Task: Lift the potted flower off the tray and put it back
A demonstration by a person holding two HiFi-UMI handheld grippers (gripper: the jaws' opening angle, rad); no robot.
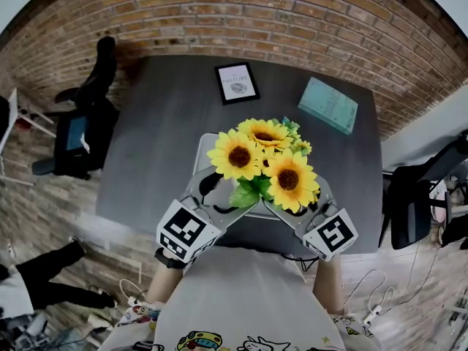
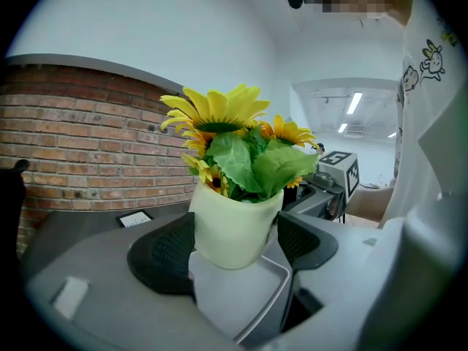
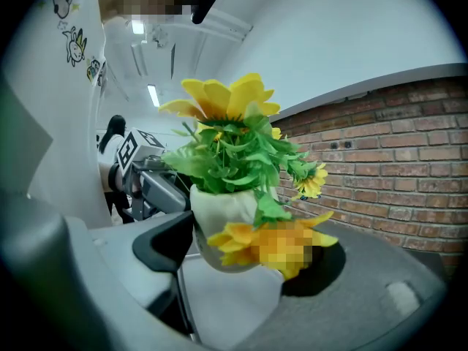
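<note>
A pale pot [image 2: 234, 225] of yellow sunflowers [image 1: 267, 163] sits between the jaws of both grippers, over a white tray [image 1: 205, 146]. My left gripper [image 1: 218, 194] comes at it from the near left. Its black pads [image 2: 164, 254] press on both sides of the pot. My right gripper [image 1: 301, 205] comes from the near right. One of its pads [image 3: 164, 243] touches the pot [image 3: 219, 210], and a drooping bloom hides the other. The pot's rounded bottom seems to hang just above the tray floor [image 2: 241, 306]. In the head view the flowers hide the pot.
The tray lies near the front of a dark grey table [image 1: 146, 145]. A framed picture [image 1: 237, 82] and a teal book [image 1: 328, 104] lie at the table's far side. Black chairs stand at left [image 1: 88, 115] and right [image 1: 417, 203]. A brick wall [image 1: 241, 13] runs behind.
</note>
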